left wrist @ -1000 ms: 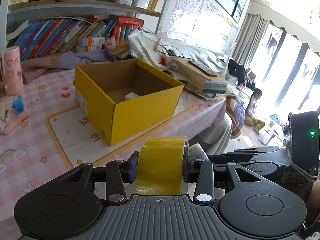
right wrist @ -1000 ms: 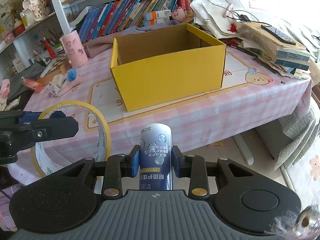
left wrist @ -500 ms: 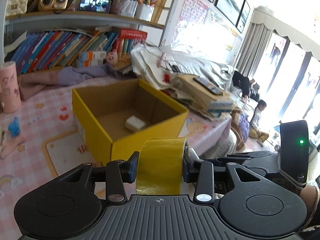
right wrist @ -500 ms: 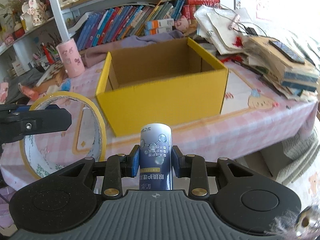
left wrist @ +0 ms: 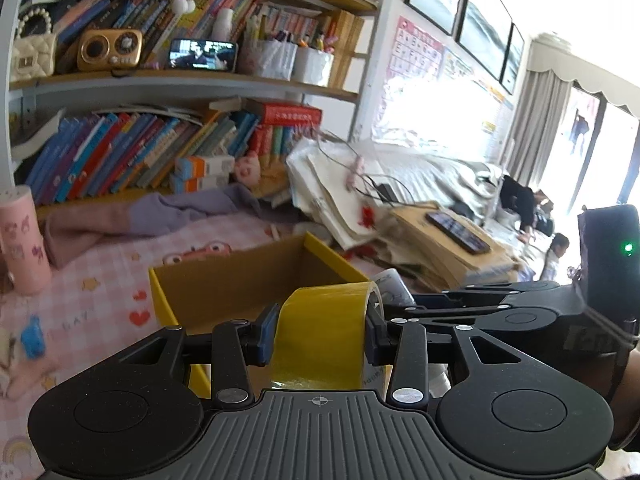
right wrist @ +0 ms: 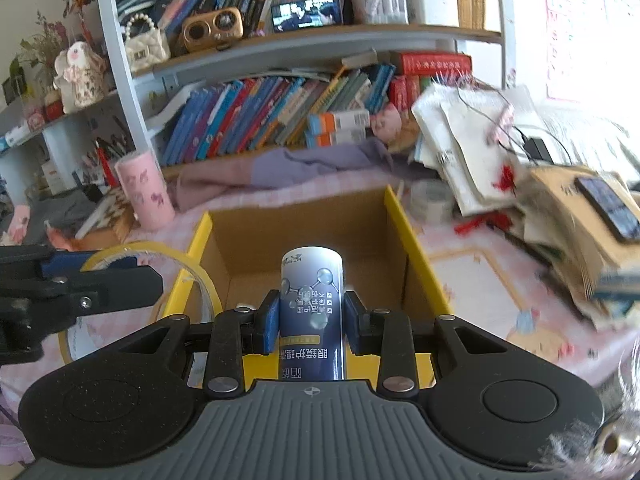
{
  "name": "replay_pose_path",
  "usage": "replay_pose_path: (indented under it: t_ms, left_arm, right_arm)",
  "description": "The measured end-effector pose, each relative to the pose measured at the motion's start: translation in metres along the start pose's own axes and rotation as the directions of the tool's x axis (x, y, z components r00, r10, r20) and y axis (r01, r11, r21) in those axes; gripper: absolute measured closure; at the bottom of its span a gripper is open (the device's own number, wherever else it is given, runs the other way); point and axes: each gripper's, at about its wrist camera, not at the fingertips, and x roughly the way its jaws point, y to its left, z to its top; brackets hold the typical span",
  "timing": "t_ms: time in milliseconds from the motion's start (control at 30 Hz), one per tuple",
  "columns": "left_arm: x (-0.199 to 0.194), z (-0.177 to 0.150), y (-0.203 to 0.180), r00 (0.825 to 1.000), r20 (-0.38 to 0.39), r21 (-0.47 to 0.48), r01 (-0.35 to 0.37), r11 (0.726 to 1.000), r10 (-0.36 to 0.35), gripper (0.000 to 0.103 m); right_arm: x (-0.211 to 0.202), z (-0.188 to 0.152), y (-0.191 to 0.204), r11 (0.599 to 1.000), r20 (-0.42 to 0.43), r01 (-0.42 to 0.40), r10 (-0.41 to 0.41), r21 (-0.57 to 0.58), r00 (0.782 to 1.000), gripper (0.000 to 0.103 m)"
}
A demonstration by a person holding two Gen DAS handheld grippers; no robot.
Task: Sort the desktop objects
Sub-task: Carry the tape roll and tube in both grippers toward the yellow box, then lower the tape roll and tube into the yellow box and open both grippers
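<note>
Left wrist: tape roll (left wrist: 320, 336) clamped between jaws; right jaws grip can (right wrist: 311, 312) above box (right wrist: 416, 256)

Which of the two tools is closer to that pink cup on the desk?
Left. The left tool, holding yellow tape, sits on the box's side toward the pink cup; the right tool, gripping the can, is over the box.

Yellow tape roll (left wrist: 324, 332), yellow box (right wrist: 416, 256) with brown cardboard inside, navy-and-white can (right wrist: 311, 312), pink checked cloth on the counter (left wrist: 100, 280), pink patterned cup (right wrist: 144, 188).
</note>
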Motion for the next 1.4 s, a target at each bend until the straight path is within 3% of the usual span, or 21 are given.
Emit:
replay_pose_path:
  t_ms: [400,667,867,1333,1400]
  left_arm:
    - [0.050,0.017,0.005,0.991,-0.014,0.011,-0.134,0.991,0.134,0.063]
    - [0.096,-0.003,0.004,0.972,-0.108,0.039,-0.204,0.978,0.207,0.063]
    - [0.121,-0.015,0.004,0.951,-0.184,0.086,-0.235,0.968,0.247,0.063]
    - [0.136,-0.034,0.002,0.920,-0.264,0.110,-0.269,0.957,0.289,0.061]
    - [0.134,-0.033,0.001,0.921,-0.256,0.108,-0.275,0.955,0.294,0.059]
  right_arm:
    - [0.054,0.041,-0.031,0.995,-0.014,-0.081,0.080,-0.059,0.997,0.073]
    - [0.111,0.039,-0.040,0.984,-0.128,-0.118,0.101,-0.132,0.987,0.073]
    - [0.152,0.033,-0.043,0.974,-0.249,-0.163,0.120,-0.156,0.961,0.073]
    - [0.177,0.040,-0.029,0.942,-0.306,-0.221,0.139,-0.253,0.942,0.072]
    - [0.176,0.040,-0.030,0.941,-0.303,-0.232,0.152,-0.247,0.941,0.062]
